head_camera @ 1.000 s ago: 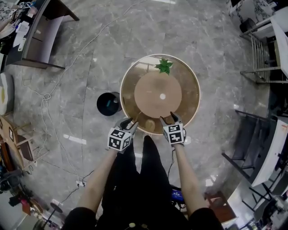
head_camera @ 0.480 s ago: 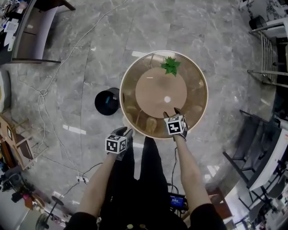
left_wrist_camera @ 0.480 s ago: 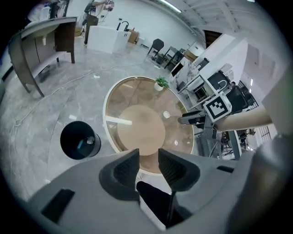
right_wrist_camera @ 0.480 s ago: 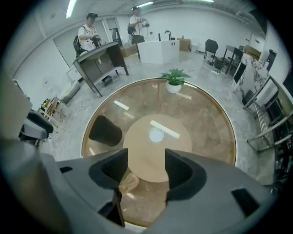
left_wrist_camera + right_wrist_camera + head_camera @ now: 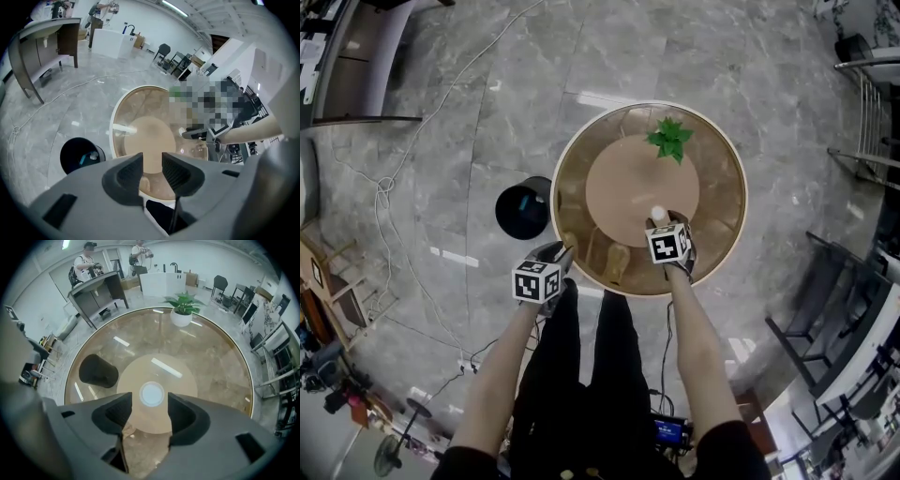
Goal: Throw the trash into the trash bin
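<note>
My right gripper (image 5: 150,408), jaws wide and just closing a bit, pointed down at the round white trash (image 5: 152,393), which sat between them untouched at the middle of the table (image 5: 727,220), while my left gripper (image 5: 555,251), open and empty, was farther off at lower left near the trash bin (image 5: 523,208).

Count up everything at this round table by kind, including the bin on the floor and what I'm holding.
Round table: 1
Potted plant: 1
White round item on the table: 1
Black trash bin: 1
Hand-held gripper, left and right: 2
Total: 6
</note>
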{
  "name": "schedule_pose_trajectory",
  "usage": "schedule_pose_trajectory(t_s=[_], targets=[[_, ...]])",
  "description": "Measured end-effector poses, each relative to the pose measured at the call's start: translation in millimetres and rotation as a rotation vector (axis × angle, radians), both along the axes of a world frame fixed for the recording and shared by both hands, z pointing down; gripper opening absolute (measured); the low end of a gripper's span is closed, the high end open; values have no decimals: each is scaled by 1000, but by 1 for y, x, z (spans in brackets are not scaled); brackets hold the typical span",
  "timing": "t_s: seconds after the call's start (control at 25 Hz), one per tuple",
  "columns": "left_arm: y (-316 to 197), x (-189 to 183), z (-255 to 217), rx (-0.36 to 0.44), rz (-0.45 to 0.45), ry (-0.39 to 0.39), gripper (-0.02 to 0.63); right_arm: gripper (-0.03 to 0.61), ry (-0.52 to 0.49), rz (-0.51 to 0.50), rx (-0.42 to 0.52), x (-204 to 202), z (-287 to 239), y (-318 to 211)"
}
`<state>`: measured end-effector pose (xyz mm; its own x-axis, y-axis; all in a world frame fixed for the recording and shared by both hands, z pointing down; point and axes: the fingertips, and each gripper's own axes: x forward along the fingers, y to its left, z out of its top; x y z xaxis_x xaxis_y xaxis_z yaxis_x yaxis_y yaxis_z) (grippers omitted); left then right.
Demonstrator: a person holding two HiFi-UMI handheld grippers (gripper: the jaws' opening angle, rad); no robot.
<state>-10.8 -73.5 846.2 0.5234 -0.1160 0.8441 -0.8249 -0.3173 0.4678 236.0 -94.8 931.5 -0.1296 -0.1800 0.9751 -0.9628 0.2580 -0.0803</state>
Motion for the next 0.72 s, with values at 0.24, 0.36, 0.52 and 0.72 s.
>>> schedule_pose_trajectory(t_s=[0.24, 0.36, 0.52, 0.72], targets=[[7, 1, 5, -17, 15, -3, 127, 210, 44, -19, -29, -4, 15, -1], [21, -6, 10, -40, 27, -16, 126, 179, 65, -40, -1, -5, 10, -4], [33, -19, 13, -60, 23, -39, 124, 179, 62, -72, 34, -13, -5, -7], [25, -38, 0, -39, -46, -49, 124, 179, 47, -119, 56, -31, -40, -4]])
